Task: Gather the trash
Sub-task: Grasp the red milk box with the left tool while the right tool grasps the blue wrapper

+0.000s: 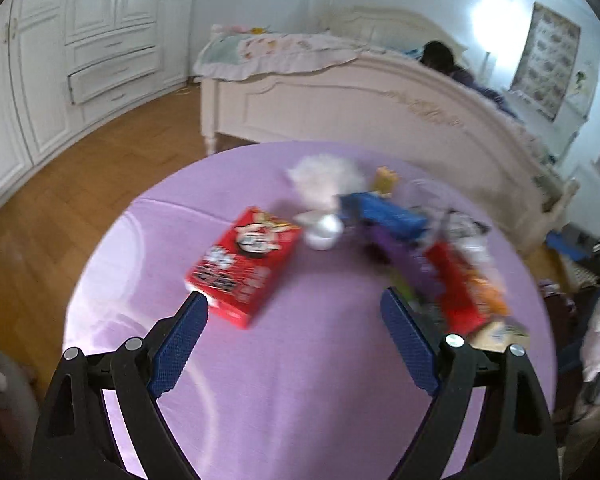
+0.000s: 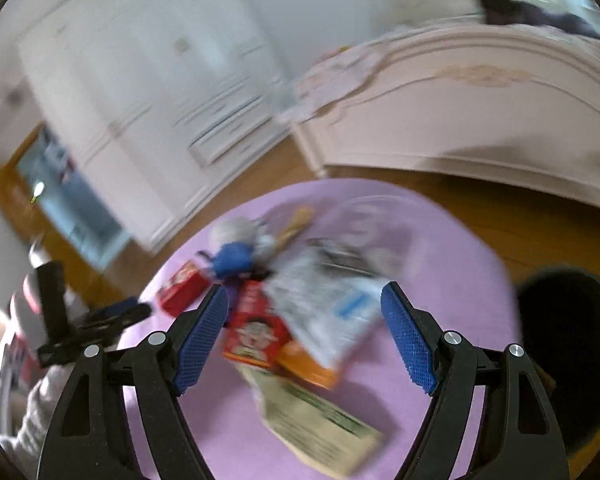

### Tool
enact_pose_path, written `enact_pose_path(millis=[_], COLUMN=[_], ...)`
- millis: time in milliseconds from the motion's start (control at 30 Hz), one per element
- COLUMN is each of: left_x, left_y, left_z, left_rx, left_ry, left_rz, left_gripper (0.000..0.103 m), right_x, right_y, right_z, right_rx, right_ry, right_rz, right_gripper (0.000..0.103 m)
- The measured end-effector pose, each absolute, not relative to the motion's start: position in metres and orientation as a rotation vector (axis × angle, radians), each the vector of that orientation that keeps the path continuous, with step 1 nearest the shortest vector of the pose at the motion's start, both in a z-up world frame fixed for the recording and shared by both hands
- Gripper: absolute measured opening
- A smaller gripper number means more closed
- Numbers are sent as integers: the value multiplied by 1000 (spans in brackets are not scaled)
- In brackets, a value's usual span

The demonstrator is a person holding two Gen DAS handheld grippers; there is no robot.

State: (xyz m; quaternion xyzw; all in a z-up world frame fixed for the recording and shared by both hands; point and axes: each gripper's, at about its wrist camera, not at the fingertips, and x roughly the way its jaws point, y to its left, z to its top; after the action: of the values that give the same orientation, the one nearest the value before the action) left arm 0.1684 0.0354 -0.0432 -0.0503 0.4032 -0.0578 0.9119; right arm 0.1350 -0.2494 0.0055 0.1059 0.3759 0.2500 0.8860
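Blue knurled pads on black plastic fingers fill the near edge of both views. Left gripper (image 1: 294, 306): jaws spread wide, nothing between them, over bare lilac cloth. Right gripper (image 2: 304, 300): jaws equally wide, nothing gripped, with the trash pile seen between the tips.

Round table (image 1: 300, 380) is covered in smooth lilac fabric with a faint crease on its left side. Trash sits on the far and right parts of it:
- red carton (image 1: 244, 266), flat rectangular cardboard with a printed face, lying apart to the left, just beyond the left fingertip
- white rounded cup-like item (image 1: 322, 232) beside it, fluffy white wad (image 1: 322, 178) farther back
- blue packet (image 1: 384, 210), crumpled, glossy
- second red box (image 2: 256, 328) with an orange carton (image 2: 312, 372) touching it
- silvery grey printed bag (image 2: 324, 304) draped over them
- pale green-printed flat pack (image 2: 320, 420), nearest in the right view

Motion blur softens all labels; text unreadable.

Left view only: white panelled wardrobe (image 1: 40, 92), cream carved bed (image 1: 340, 104). Right view only: dark round bin (image 2: 568, 344) on the wood floor right of the table, and the left gripper seen from outside at far left.
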Motion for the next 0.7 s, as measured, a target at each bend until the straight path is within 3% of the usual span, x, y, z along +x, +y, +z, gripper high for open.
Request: enact_pose_path(millis=[300,333,367,500,533,700], left_x=[211,215,219,223,225,224], left_y=[60,61,62,63,63,63], left_z=[-65,-67,-69,-73,-75,-82], left_rx=[-46,-47,-47,-60,-56,-48], left_ry=[879,886,891,907,917,932], left_rz=[-64,-65,-68,-110,-116,-108], left_gripper=[87,87,83,73,65,55], right_x=[205,211,214,224,226,225], right_y=[-129,-121,-112,-98,-94,-88], right_z=[-9,-14,-20,-36,-41,-52], right_rx=[-48,-74,-97,-163,-177,-216], right_ry=[921,934,952,1003,1015,1025], right_rz=[650,648,645,637,633,620], right_gripper=[78,72,67,63,60,46])
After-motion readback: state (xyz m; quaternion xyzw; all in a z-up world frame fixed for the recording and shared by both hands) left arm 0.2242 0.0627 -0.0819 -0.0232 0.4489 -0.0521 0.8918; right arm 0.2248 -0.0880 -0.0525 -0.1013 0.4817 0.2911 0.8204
